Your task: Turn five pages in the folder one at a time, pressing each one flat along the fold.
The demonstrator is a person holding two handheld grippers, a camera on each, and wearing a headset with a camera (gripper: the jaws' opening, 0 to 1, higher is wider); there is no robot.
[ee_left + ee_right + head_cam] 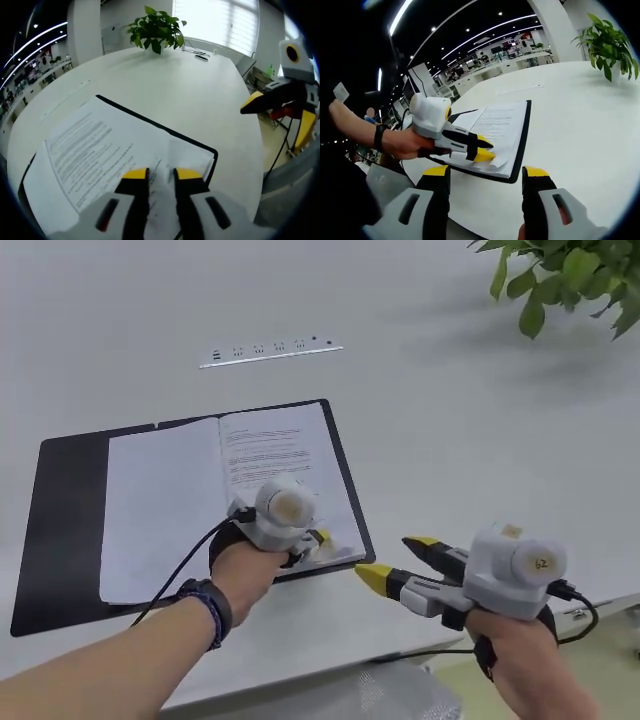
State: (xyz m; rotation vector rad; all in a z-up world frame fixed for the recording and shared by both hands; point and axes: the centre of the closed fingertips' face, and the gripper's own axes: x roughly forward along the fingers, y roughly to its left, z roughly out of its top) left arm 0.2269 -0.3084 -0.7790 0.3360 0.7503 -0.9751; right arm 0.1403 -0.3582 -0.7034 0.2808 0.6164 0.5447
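A black folder [60,540] lies open on the white table, with a blank page [160,510] on its left side. The printed page [275,455] lies on the right. My left gripper [316,538] rests over that page's near right corner. Its jaws are drawn almost together, only a thin strip of paper showing between them, in the left gripper view [161,176]. From the right gripper view the left gripper [486,151] touches the page stack [502,125]. My right gripper [397,558] is open, off the folder to the right above bare table, its jaws [486,172] wide apart.
A potted plant [565,280] stands at the far right corner, and a power strip [270,352] is set in the table behind the folder. The table's front edge [330,660] runs just below both hands. Cables trail from each gripper.
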